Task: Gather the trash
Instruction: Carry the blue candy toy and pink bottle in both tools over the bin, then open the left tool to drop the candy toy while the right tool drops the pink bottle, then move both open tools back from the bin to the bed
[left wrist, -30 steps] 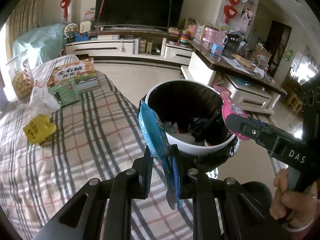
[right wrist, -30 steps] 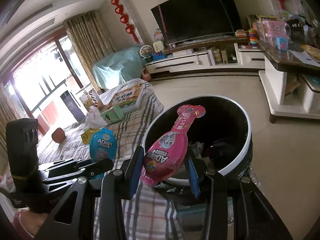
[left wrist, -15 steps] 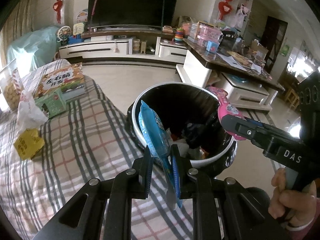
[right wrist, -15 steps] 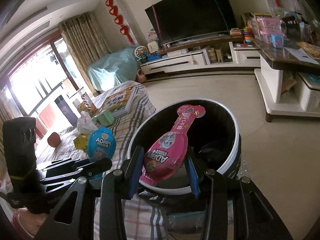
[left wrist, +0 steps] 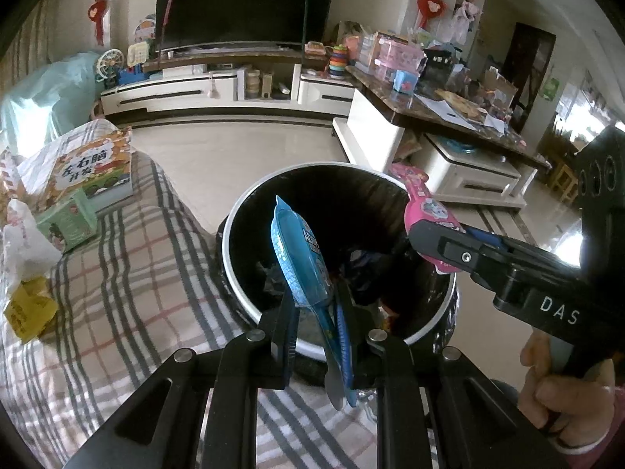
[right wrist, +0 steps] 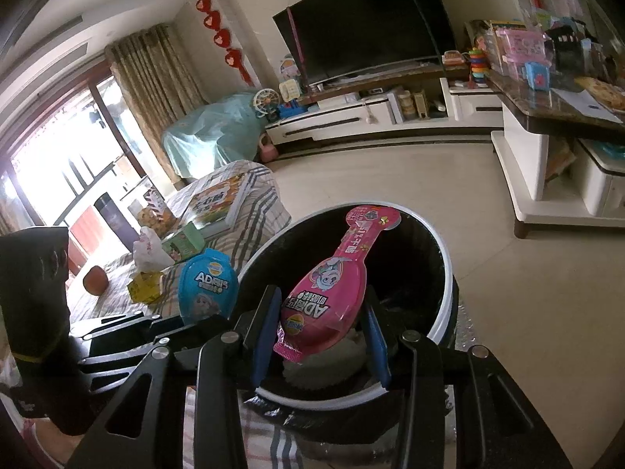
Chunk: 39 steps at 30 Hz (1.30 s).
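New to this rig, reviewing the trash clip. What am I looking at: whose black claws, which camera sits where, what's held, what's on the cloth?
No robot here: a person carries a handheld two-finger gripper in each hand, each with a fisheye camera looking along its fingers. The black arms at the bottom of each picture are that camera's own gripper.

Left wrist view: the left gripper is shut on a blue snack packet, edge-on, over the bin. The other gripper enters from the right.

Right wrist view: the right gripper clamps a pink snack packet above the same black-lined bin.

On the plaid cloth lie a picture book, a green box, a white plastic bag and a yellow wrapper.
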Available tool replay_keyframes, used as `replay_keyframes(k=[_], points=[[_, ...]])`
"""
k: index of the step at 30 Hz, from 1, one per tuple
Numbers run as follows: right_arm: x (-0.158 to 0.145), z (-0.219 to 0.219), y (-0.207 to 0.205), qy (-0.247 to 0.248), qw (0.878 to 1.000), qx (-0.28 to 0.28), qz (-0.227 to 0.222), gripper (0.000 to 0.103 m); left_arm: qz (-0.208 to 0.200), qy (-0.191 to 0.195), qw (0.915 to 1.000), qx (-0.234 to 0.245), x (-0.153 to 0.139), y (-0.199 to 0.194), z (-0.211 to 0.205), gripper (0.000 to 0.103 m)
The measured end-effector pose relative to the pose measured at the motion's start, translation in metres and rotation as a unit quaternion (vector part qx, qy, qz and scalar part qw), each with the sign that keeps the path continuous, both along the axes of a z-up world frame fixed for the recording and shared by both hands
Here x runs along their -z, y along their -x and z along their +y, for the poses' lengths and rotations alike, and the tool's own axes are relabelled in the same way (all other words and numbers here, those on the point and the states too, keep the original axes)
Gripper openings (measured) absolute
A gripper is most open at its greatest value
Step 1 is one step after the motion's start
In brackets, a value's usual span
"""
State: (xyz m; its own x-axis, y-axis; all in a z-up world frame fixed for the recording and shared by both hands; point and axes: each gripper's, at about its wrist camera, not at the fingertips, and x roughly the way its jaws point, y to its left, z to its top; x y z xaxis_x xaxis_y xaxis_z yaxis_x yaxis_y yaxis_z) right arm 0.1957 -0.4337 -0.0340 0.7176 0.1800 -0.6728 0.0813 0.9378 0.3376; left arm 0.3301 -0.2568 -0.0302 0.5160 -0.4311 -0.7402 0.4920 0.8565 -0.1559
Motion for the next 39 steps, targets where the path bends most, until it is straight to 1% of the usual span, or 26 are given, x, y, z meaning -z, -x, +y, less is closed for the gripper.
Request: replay_keyframes(k=[11, 14, 15, 17, 18, 19, 20, 21, 24, 26, 28, 31, 33, 39], points=[[0.007, -0.008, -0.011, -0.001, 1.000, 0.001, 0.010, 0.042, 0.013, -0.001, 0.9999, -0.002, 0.007, -0.010, -0.011, 0.016], [0.008, -0.009, -0.014, 0.000, 1.000, 0.000, 0.015, 0.044, 0.016, 0.003, 0.9999, -0.001, 0.007, -0.012, -0.013, 0.018], [0.007, -0.009, -0.014, 0.000, 1.000, 0.002, 0.016, 0.044, 0.016, 0.004, 0.9999, -0.001, 0.006, -0.013, -0.013, 0.019], [0.006, -0.009, -0.015, -0.003, 1.000, 0.003, 0.016, 0.045, 0.015, 0.005, 0.9999, -0.003, 0.005, -0.014, -0.012, 0.024], [0.005, -0.010, -0.015, -0.003, 1.000, 0.004, 0.015, 0.045, 0.015, 0.007, 0.9999, -0.004, 0.005, -0.014, -0.012, 0.031], [0.004, -0.010, -0.014, -0.002, 1.000, 0.007, 0.013, 0.047, 0.014, 0.008, 0.9998, -0.007, 0.005, -0.014, -0.010, 0.039], [0.003, -0.012, -0.013, -0.001, 1.000, 0.009, 0.010, 0.049, 0.013, 0.009, 0.9998, -0.011, 0.005, -0.014, -0.008, 0.043], [0.002, -0.012, -0.012, -0.002, 1.000, 0.010, 0.008, 0.053, 0.011, 0.012, 0.9998, -0.015, 0.005, -0.012, -0.006, 0.047], [-0.001, -0.013, -0.008, -0.004, 1.000, 0.017, 0.002, 0.059, 0.016, 0.018, 0.9995, -0.021, 0.007, -0.009, 0.002, 0.047], [-0.002, -0.012, -0.006, -0.006, 1.000, 0.019, -0.001, 0.065, 0.018, 0.022, 0.9992, -0.028, 0.009, -0.004, 0.010, 0.048], [-0.003, -0.009, -0.003, -0.010, 1.000, 0.018, -0.003, 0.077, 0.021, 0.026, 0.9988, -0.036, 0.011, 0.001, 0.018, 0.052], [-0.004, -0.001, 0.001, -0.016, 1.000, 0.014, -0.007, 0.087, 0.026, 0.031, 0.9978, -0.051, 0.014, 0.010, 0.034, 0.053], [-0.004, 0.005, 0.002, -0.021, 1.000, 0.009, -0.007, 0.091, 0.030, 0.038, 0.9967, -0.065, 0.016, 0.017, 0.048, 0.054], [-0.004, 0.030, 0.006, -0.033, 0.999, -0.008, -0.007, 0.092, 0.032, 0.051, 0.9925, -0.106, 0.017, 0.037, 0.087, 0.056]])
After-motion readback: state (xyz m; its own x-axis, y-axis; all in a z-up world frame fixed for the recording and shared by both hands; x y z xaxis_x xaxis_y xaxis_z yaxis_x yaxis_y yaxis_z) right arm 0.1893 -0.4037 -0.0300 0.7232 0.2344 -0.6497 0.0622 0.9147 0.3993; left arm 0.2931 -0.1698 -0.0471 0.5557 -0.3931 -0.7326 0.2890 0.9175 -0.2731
